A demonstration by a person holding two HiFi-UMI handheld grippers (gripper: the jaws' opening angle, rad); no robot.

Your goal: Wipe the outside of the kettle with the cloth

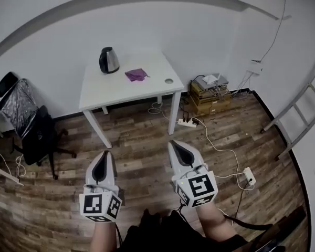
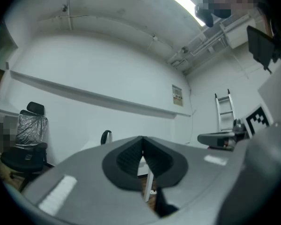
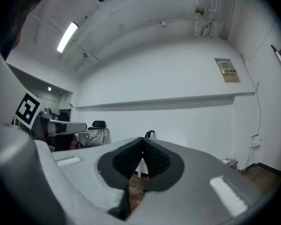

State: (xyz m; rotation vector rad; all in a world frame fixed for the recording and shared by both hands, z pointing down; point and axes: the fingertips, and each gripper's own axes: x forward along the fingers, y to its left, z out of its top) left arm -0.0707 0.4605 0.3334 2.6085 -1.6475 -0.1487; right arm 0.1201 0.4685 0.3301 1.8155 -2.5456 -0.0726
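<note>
On the white table (image 1: 147, 93) across the room, the kettle (image 1: 108, 60) stands upright near the table's far left corner. The purple cloth (image 1: 136, 75) lies crumpled near it, toward the table's middle and not touching it. You hold both tools well short of the table, over the wood floor. Your left gripper (image 1: 103, 154) and right gripper (image 1: 174, 144) each have their jaws pressed together with nothing between them. The cloth looks soft and light, so pinch a raised fold; expect it to drape and bunch. The kettle looks like smooth metal, probably slippery and liable to slide or tip, so steady it by its black handle while you wipe.
</note>
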